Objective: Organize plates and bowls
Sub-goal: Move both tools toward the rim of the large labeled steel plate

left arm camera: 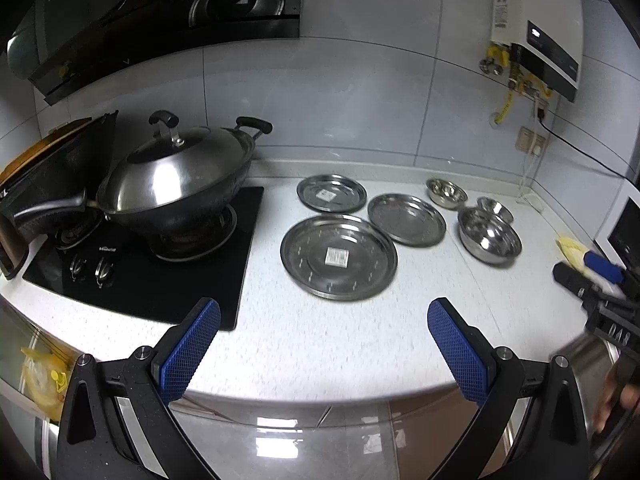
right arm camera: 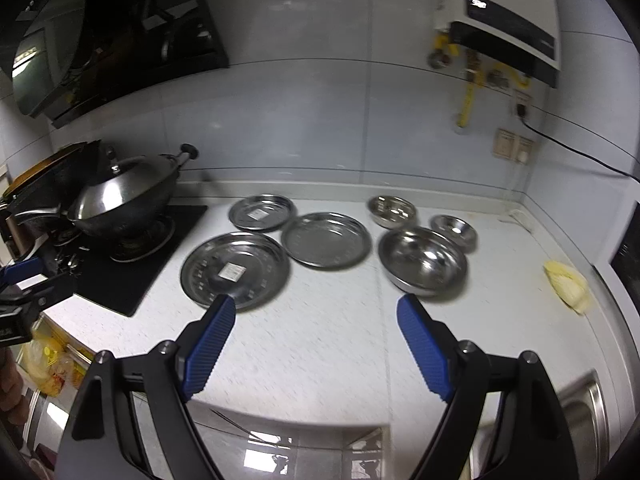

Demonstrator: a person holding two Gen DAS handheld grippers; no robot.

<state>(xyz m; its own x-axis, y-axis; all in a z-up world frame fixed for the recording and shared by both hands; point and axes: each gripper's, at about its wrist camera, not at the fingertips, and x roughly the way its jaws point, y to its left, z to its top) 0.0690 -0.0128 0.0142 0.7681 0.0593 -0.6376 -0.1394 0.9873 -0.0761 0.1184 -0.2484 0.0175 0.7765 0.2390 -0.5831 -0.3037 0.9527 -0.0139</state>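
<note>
Looking from the left wrist, the left tool (left arm camera: 323, 314) hangs with jaws apart and empty above the table (left arm camera: 320, 344); three steel plates (left arm camera: 339, 257) and three bowls (left arm camera: 489, 234) lie separate. From the right wrist, the right tool (right arm camera: 316, 312) gapes empty too, so nothing looks stacked yet.

the right gripper (right arm camera: 316, 312) hangs over the near edge of the white counter (right arm camera: 320, 344) with its two blue fingers (right arm camera: 210, 346) wide apart and nothing between them. ahead lie three flat metal plates: a big plate (right arm camera: 235, 270) with a sticker closest, a mid plate (right arm camera: 326, 245) just beside it, and a small plate (right arm camera: 263, 213) behind, and to their right sit a big bowl (right arm camera: 423, 260), a back bowl (right arm camera: 392, 211) and a small bowl (right arm camera: 454, 230), all close together. a wok (right arm camera: 124, 200) with a lid sits on the black stove (right arm camera: 132, 264) at the left, a yellow cloth (right arm camera: 568, 286) lies at the right, and the left gripper (right arm camera: 28, 280) pokes in at the left edge, too cut off to tell how its fingers stand.
</note>
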